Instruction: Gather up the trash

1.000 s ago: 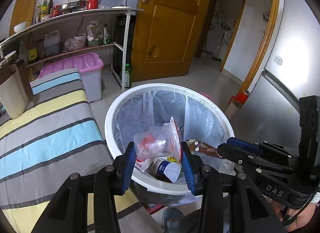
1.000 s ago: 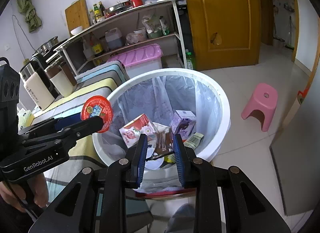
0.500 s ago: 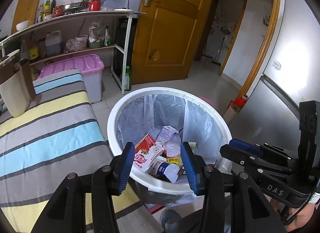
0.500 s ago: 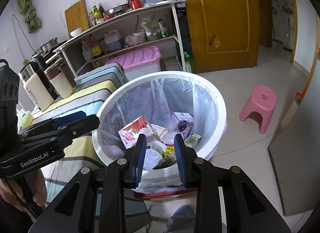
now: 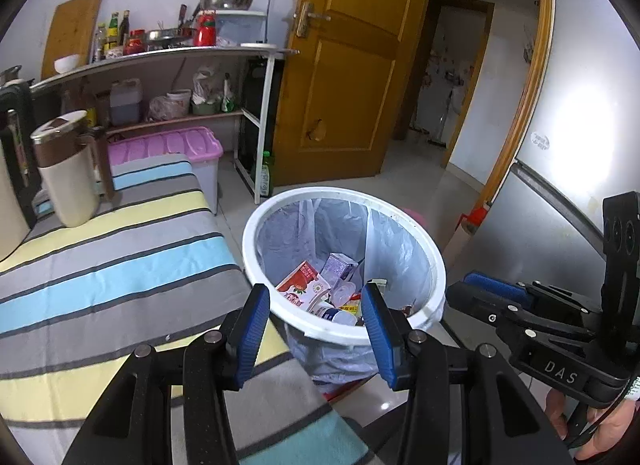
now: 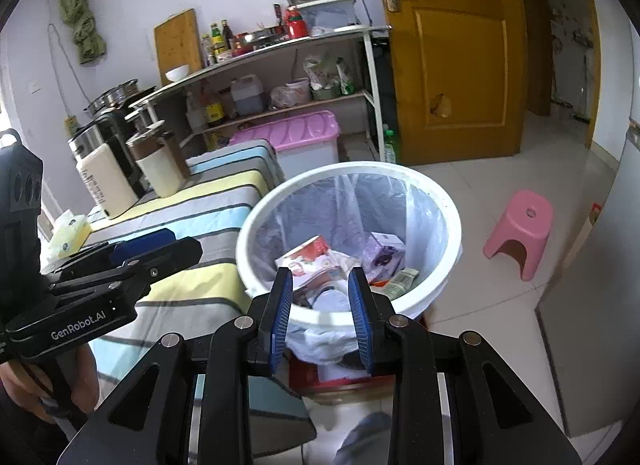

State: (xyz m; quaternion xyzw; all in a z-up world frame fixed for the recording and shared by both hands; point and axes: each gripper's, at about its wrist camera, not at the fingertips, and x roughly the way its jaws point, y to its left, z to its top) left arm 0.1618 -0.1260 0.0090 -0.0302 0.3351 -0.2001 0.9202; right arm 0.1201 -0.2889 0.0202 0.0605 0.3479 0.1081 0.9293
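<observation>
Both grippers hang empty near the trash bin (image 5: 345, 253), each with its jaws parted. Left gripper (image 5: 316, 321): blue pads set wide, nothing between them, poised over the near rim where the bin meets the table edge. Right gripper (image 6: 320, 305): pads spread to a moderate gap, likewise empty, aimed into the bin's mouth from the opposite side. The posture suggests a drop position: held above the opening so that anything let go falls inside rather than on the floor.

Collected trash lies at the bottom of the bin: a red-and-white carton (image 5: 302, 283), a purple carton (image 6: 384, 255), a clear cup (image 5: 344, 291) and smaller wrappers, loosely piled. A translucent liner bag (image 6: 352, 209) is folded over the white rim, presumably so the load can be lifted out in one piece.

The bin stands on a pale tiled floor, just beside a table covered in a striped cloth (image 5: 112, 257) of grey, yellow and blue. No loose trash shows on the visible cloth; a cream kettle (image 5: 66, 177) stands at its far end. Behind are a metal shelf (image 6: 260, 45) of bottles and pans, a pink-lidded storage box (image 6: 296, 137), a wooden door (image 5: 344, 65), and a pink stool (image 6: 520, 233) well apart from the bin.
</observation>
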